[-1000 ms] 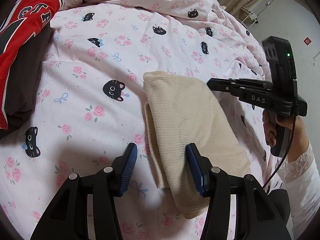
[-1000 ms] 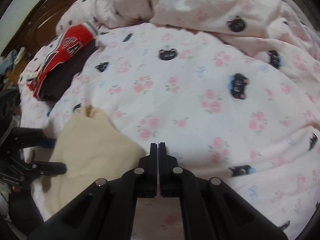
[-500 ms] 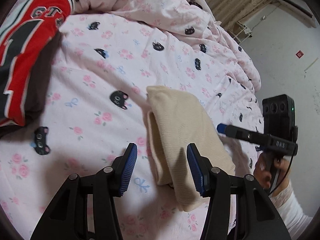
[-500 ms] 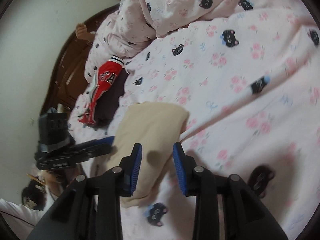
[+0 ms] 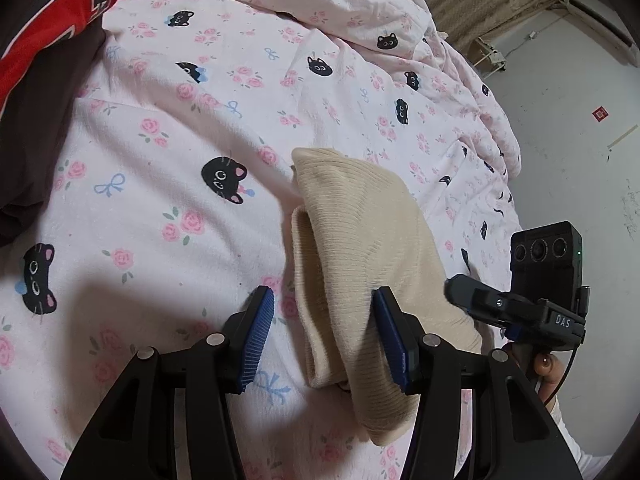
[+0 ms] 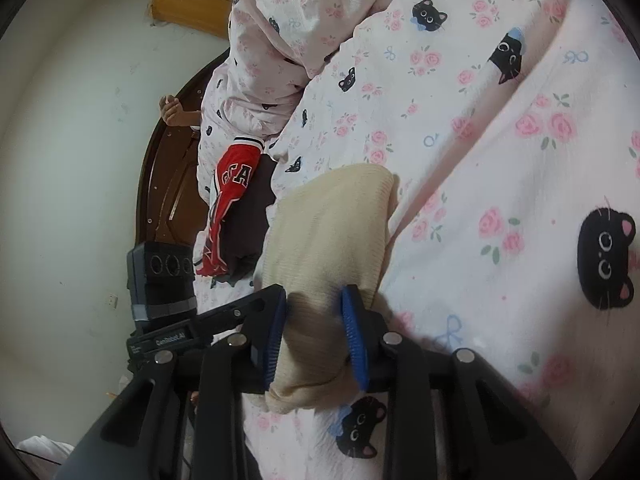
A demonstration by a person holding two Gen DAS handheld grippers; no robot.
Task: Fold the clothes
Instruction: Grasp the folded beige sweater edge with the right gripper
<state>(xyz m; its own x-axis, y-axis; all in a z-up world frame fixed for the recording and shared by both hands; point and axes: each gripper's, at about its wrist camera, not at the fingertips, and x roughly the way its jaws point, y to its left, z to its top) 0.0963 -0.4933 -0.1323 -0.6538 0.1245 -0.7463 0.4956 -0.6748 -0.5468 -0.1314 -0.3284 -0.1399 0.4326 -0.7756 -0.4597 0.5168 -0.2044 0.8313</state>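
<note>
With the folded beige ribbed knit garment (image 5: 360,264) lying near the side edge of the pink cat-print bedspread (image 5: 168,168), the half-open left gripper (image 5: 322,332) merely straddles it while the right gripper (image 6: 314,332), jaws just closing, pinches one end, so lifting could unroll the fold.

Red jersey (image 5: 48,20) cut off top-left

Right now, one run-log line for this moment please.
beige knit garment: folded on bed | right gripper: jaws closing around its near end | left gripper: open, straddling its edge
</note>
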